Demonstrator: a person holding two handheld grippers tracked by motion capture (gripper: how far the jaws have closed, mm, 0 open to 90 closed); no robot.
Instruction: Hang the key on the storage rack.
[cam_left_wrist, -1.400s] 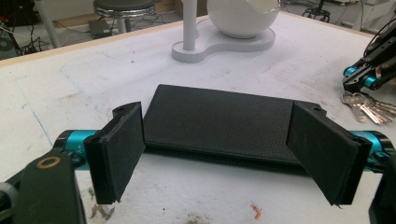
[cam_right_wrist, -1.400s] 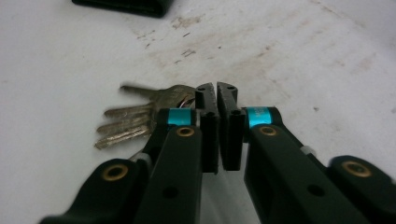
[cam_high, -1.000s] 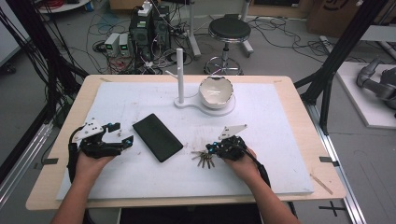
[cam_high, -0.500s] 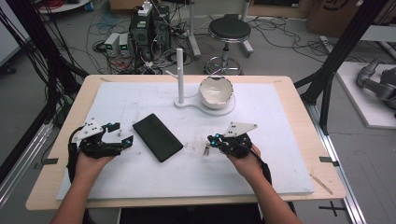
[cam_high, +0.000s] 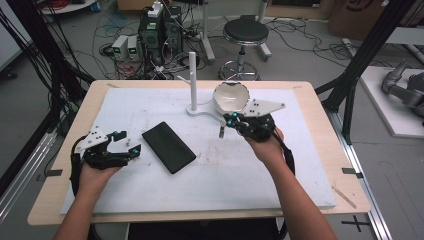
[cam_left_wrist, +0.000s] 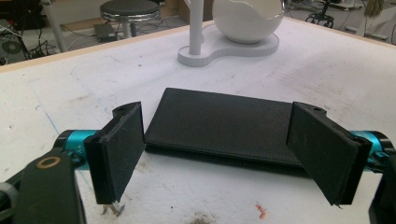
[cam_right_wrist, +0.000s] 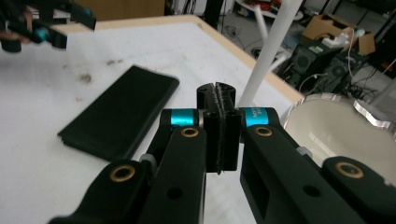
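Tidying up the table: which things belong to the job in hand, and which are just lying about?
In the job: small metal key bunch in right hand-held gripper; white post stand with bowl.
Lying about: flat black leather wallet; open left hand-held gripper.

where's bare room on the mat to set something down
Free: the mat's near strip between black wallet and right hand; its far left corner, left of the white stand; its right edge. Crowded: around stand and bowl, where the right gripper hangs with keys.
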